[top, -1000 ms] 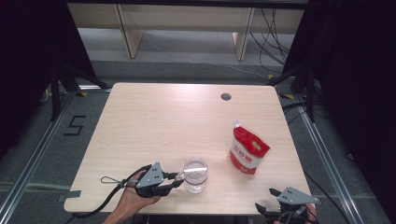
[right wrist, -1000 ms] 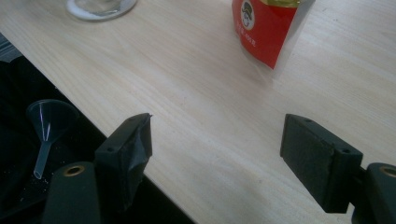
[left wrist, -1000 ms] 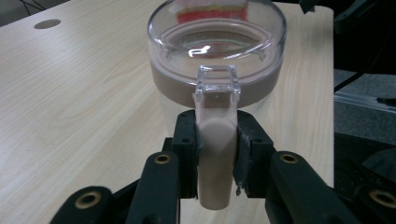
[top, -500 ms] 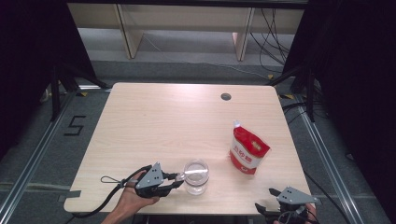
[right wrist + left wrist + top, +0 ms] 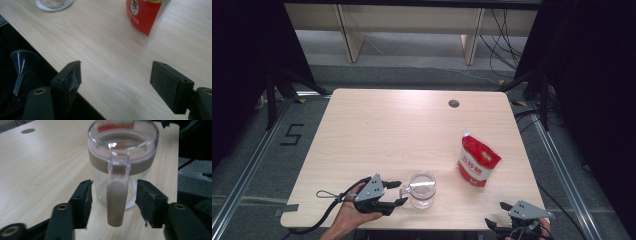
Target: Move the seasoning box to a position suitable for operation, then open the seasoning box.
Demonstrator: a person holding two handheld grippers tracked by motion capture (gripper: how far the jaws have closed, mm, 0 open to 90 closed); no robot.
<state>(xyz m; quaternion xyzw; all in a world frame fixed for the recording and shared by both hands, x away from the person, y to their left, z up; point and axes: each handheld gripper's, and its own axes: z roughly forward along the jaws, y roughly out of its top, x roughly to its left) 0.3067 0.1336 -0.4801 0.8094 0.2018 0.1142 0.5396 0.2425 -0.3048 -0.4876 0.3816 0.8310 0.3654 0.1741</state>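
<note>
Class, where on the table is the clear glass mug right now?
In the high view the clear glass mug stands near the table's front edge, left of the red pouch, its handle between the left gripper's open jaws.

Pale wood table (image 5: 377, 130); grey floor (image 5: 412, 62) (cables (image 5: 504, 35) at back).

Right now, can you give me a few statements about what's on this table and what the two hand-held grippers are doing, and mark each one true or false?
1. The glass mug stands upright on the table. True.
2. The left gripper is clamped on the mug's handle. False: its jaws have just been opening and stand clear on either side of the handle.
3. The red pouch lies inside the mug. False: it stands on the table, apart from it.
4. The right gripper is open and holds nothing. True.
5. A clear funnel sits below the table edge. True.
</note>
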